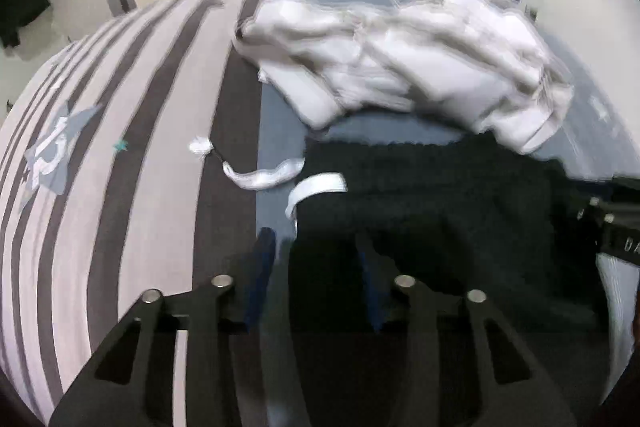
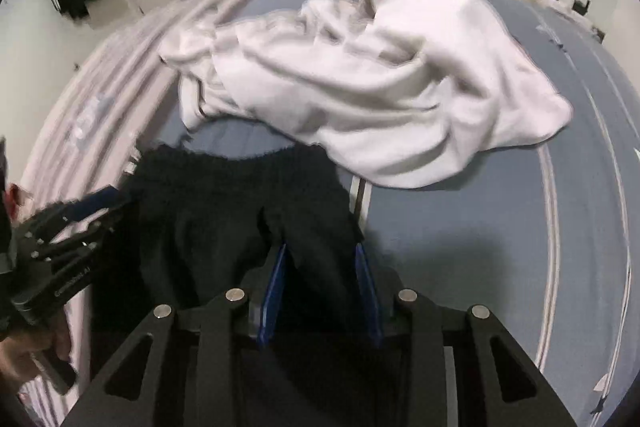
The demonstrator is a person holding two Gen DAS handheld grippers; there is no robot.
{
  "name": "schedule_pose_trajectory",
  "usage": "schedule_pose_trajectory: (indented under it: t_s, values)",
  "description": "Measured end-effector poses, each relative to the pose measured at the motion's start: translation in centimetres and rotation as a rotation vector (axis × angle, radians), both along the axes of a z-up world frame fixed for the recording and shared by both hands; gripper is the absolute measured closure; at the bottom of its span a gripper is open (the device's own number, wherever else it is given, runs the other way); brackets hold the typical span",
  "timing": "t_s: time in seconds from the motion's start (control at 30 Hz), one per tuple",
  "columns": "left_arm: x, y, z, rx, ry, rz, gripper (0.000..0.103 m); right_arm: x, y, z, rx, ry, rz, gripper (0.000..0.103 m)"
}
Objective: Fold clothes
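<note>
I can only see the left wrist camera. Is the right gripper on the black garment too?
Observer: Yes. At the right gripper, the black garment bunches between the blue fingers; I can't tell if it's pinched.
Operator: What's to the right of the garment?
Observer: Bare blue sheet with pale stripes.
Operator: How does my left gripper look from there?
Observer: The left gripper reaches the garment's left edge, and a hand holds its handle below.

The bedsheet is pale lilac with dark grey stripes and a grey-blue star print, beside a plain slate-blue cover edged with thin white lines. On it lie two garments — a black one and a white one. The gripper fingers are blue on black frames.
</note>
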State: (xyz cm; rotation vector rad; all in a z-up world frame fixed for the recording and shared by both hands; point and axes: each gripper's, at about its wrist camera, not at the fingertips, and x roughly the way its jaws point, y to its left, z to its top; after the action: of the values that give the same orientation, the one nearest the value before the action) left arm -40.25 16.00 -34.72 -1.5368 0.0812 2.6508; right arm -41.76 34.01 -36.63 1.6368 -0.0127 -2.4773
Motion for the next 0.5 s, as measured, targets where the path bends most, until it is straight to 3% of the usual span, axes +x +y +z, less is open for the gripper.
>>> schedule_pose_trajectory:
  t_s: [0.03, 0.17, 0.27, 0.4, 0.5]
  values:
    - [-0.4, -0.2, -0.9, -0.035, -0.025, -0.002, 0.069, -0.3, -0.2, -0.4, 0.008, 0.0, 0.003, 0.071]
    - [-0.7, -2.4, -1.6, 0.032, -0.035, 0.065, 0.067, -1.9, -1.0, -1.2, 0.03, 0.055, -0.015, 0.06]
    - [-0.8, -2.3, -1.8, 0.032, -0.025, 0.054, 0.065, -3.5, -0.3, -1.2, 0.005, 0.068, -0.081, 0.055]
    - [-0.7, -3.4, -0.3, 0.169, -0.011, 0.065, 0.065, -3.7, 0.2, 0.4, 0.002, 0.106, -0.065, 0.055]
    - [0.6, -4.1, 2.4, 0.252, 0.075, 0.051, 0.064, -2.2, 1.3, 2.8, -0.024, 0.171, -0.056, 0.055]
